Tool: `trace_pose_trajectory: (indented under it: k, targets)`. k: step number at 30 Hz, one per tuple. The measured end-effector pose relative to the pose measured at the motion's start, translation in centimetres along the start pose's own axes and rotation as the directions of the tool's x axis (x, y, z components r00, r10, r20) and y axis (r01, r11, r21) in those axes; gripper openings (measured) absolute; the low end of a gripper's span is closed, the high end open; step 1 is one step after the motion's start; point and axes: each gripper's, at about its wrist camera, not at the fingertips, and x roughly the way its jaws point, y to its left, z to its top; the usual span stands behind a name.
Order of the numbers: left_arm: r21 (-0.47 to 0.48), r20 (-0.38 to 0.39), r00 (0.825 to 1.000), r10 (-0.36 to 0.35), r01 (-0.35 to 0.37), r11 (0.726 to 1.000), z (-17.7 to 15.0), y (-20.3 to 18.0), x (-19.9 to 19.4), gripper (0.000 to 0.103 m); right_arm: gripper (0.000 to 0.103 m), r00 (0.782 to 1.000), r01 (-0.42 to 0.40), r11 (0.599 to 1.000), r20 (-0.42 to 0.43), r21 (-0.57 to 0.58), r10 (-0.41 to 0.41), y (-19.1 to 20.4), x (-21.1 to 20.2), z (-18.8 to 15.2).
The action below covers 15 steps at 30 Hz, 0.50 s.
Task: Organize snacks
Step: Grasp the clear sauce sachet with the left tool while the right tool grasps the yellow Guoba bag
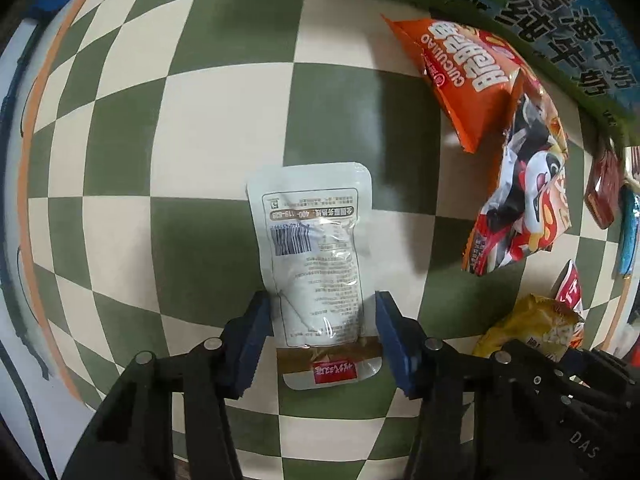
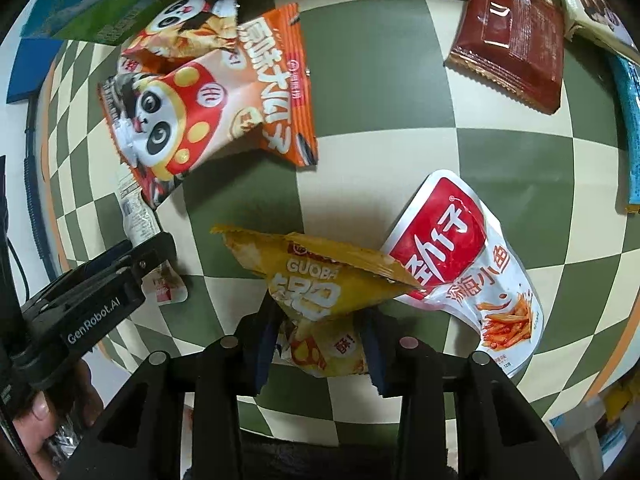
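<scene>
A white pouch with a barcode lies flat, back side up, on the green-and-cream checked cloth. My left gripper points straight down over the pouch's lower half, and its blue pads meet the two long edges. The right gripper is shut on a yellow rice-crisp bag, which hangs tilted above the cloth. In the left wrist view that yellow bag shows at the lower right.
Two orange panda bags and an orange seed bag lie at the left. A red-and-white fish pouch, a brown packet and a blue packet lie at the right. A green-and-blue milk box stands at the cloth's far edge. A hand is at the lower left.
</scene>
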Motion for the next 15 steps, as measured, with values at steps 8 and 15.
trace_pose_trajectory:
  k: [8, 15]
  targets:
    - [-0.014, 0.011, 1.000, -0.010, 0.010, 1.000, -1.4, 2.8, -0.1, 0.043, 0.036, 0.999, -0.029, 0.999, 0.027, -0.018, 0.029, 0.5, -1.0, -1.0]
    - [-0.014, 0.039, 0.999, -0.038, 0.039, 0.999, -2.8, 5.7, -1.1, 0.042, 0.035, 0.997, -0.065, 0.997, 0.049, -0.043, 0.067, 1.5, -2.9, -1.6]
